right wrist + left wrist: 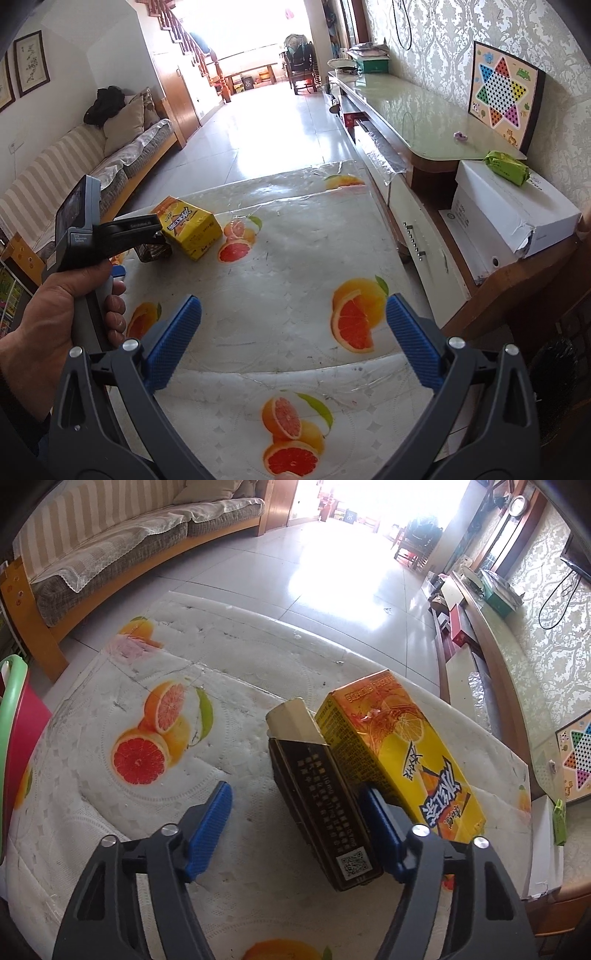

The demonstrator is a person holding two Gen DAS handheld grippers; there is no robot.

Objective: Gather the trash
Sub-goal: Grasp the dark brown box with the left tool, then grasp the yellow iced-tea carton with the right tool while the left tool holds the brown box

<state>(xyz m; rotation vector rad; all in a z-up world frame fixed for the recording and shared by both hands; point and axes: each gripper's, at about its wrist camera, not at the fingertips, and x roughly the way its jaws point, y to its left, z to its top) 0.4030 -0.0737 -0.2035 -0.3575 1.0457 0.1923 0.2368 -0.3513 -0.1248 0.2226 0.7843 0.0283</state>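
Observation:
A dark brown cigarette box (321, 812) with its flap lid open lies on the fruit-print tablecloth (110, 686). A yellow drink carton (402, 753) lies against its right side. My left gripper (293, 790) is open around the dark box: the right pad sits by the box's side, wedged next to the carton, and the left pad (210, 823) stands well apart from it. In the right wrist view a hand holds that left gripper (147, 240) over the dark box (153, 253) and yellow carton (188, 229). My right gripper (291, 299) is open over the cloth, holding nothing.
A low TV bench (402, 110) runs along the right, with a white box (517, 206), a green packet (506, 168) and a checkers board (502, 92). A wooden sofa (110, 550) stands left across the tiled floor. A red and green chair (14, 716) sits at the table's left edge.

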